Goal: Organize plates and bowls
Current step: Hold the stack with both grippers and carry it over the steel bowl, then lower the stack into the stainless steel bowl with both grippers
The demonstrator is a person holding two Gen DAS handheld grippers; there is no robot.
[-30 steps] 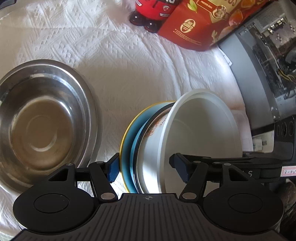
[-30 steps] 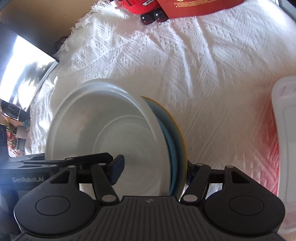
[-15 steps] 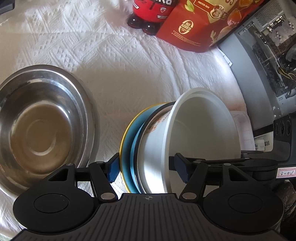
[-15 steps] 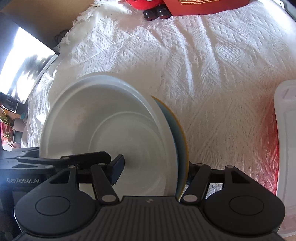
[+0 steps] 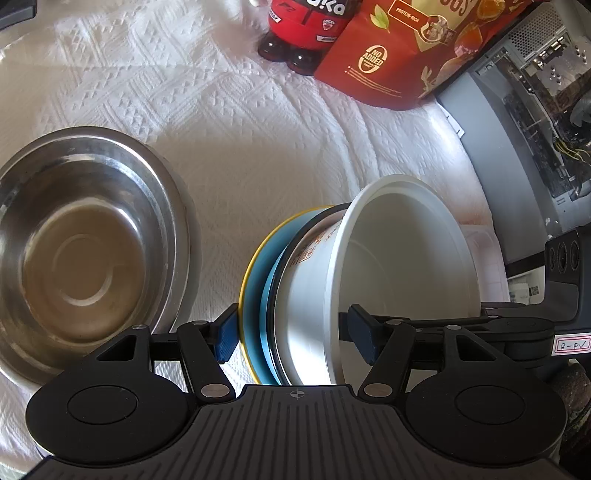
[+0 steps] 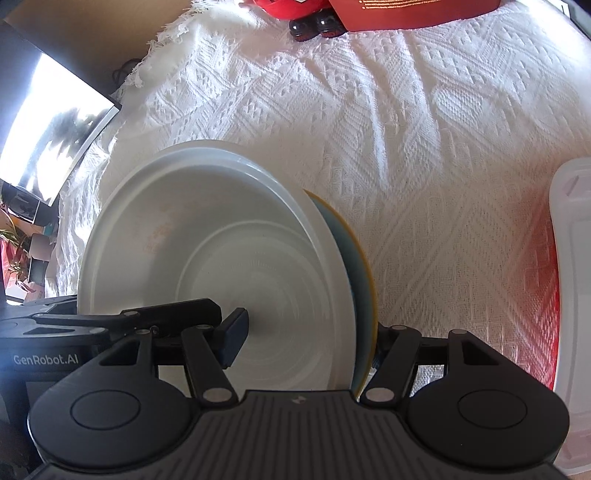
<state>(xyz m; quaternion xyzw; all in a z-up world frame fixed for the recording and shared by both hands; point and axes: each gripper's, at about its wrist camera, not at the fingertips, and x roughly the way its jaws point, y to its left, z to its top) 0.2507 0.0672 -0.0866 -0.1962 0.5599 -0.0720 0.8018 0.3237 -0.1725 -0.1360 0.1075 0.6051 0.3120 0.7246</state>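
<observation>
A stack of a white bowl, a blue bowl and a yellow-rimmed plate is held on edge above the white cloth. My left gripper is shut on the stack, one pad on the plate, one inside the white bowl. My right gripper is shut on the same stack from the opposite side; the white bowl fills its view, with the plate's yellow rim at the right. A steel bowl sits on the cloth at the left.
A red soda bottle and a red snack bag stand at the far edge. A computer case is at the right. A translucent plastic lid lies at the right in the right wrist view. A monitor is at the left.
Both grippers have moved slightly with the stack; the steel bowl has shifted lower in the left wrist view. The grip is unchanged.
</observation>
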